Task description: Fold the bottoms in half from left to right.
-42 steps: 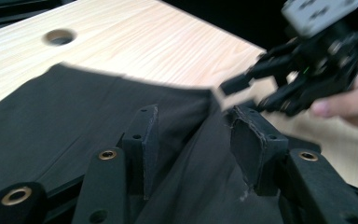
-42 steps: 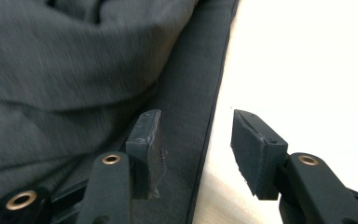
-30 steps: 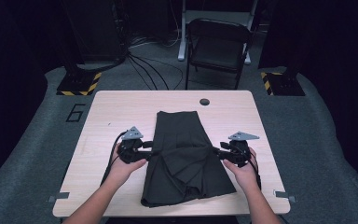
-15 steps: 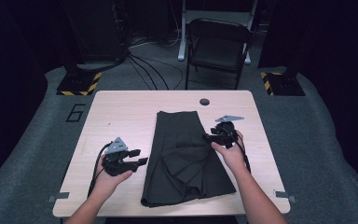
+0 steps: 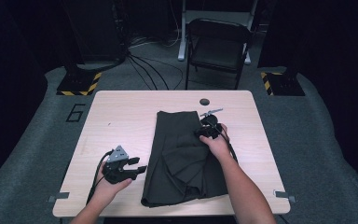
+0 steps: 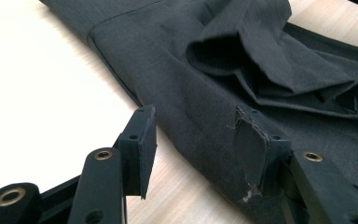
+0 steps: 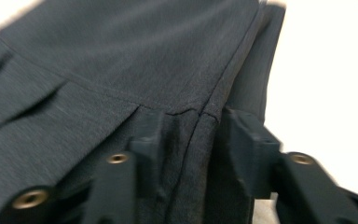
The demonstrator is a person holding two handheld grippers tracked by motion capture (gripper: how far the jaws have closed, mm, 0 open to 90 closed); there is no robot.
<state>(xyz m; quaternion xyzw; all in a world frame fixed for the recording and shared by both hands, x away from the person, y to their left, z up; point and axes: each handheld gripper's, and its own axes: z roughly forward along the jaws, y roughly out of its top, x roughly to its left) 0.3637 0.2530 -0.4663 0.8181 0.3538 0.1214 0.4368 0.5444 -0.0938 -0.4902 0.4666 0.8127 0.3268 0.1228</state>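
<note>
A dark pleated garment (image 5: 182, 154) lies lengthwise in the middle of the wooden table (image 5: 121, 112). My right gripper (image 5: 204, 131) is at the garment's right edge, near its far end. In the right gripper view its jaws have just been closing, and the seamed edge of the garment (image 7: 121, 56) is bunched between the pads of the right gripper (image 7: 191, 135). My left gripper (image 5: 137, 166) rests on the table just left of the garment's near part. In the left gripper view the left gripper (image 6: 196, 135) stands open, with the garment (image 6: 214, 70) lying just beyond its tips.
A round cable hole (image 5: 204, 101) sits in the table beyond the garment. A folding chair (image 5: 219, 46) stands on the floor behind the table, with cables (image 5: 144, 70) lying beside it. Bare wood shows on both sides of the garment.
My right gripper has moved inward and away from the person onto the garment's right edge. My left gripper has drawn back from the garment, leftward and toward the person.
</note>
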